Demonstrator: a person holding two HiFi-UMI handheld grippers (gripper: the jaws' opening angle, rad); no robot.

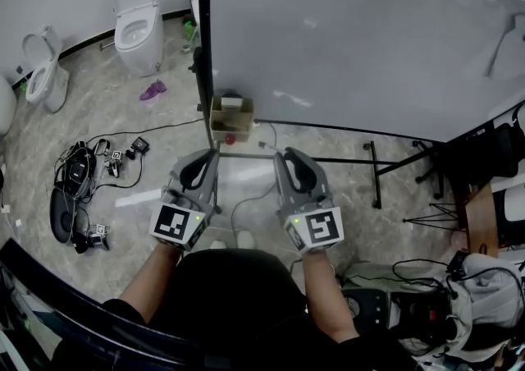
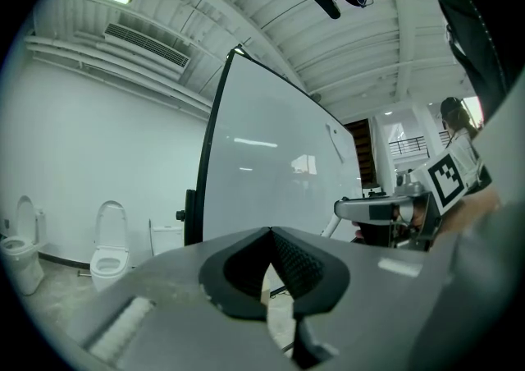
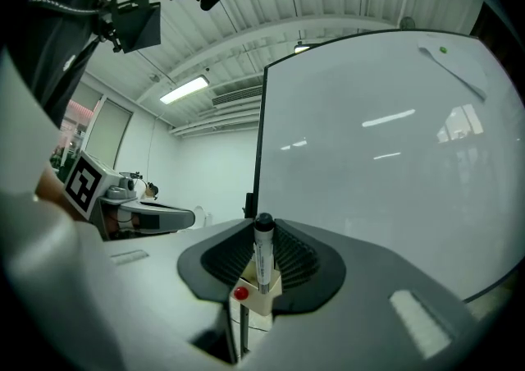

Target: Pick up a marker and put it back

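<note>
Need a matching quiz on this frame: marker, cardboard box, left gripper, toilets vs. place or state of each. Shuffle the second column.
1. marker
2. cardboard box
3. left gripper
4. toilets

A. on the floor by the wall
B. jaws together, nothing between them
C. upright, clamped in the right gripper
D. at the bottom edge of the whiteboard

Pairs: 1-C, 2-D, 3-B, 4-A

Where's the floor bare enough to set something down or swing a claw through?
Free: the grey marble floor between the white toilet and the whiteboard's black frame; also the patch below the small cardboard box. Crowded: tangled black cables and gear at left, black chairs and dark gear at right.
</note>
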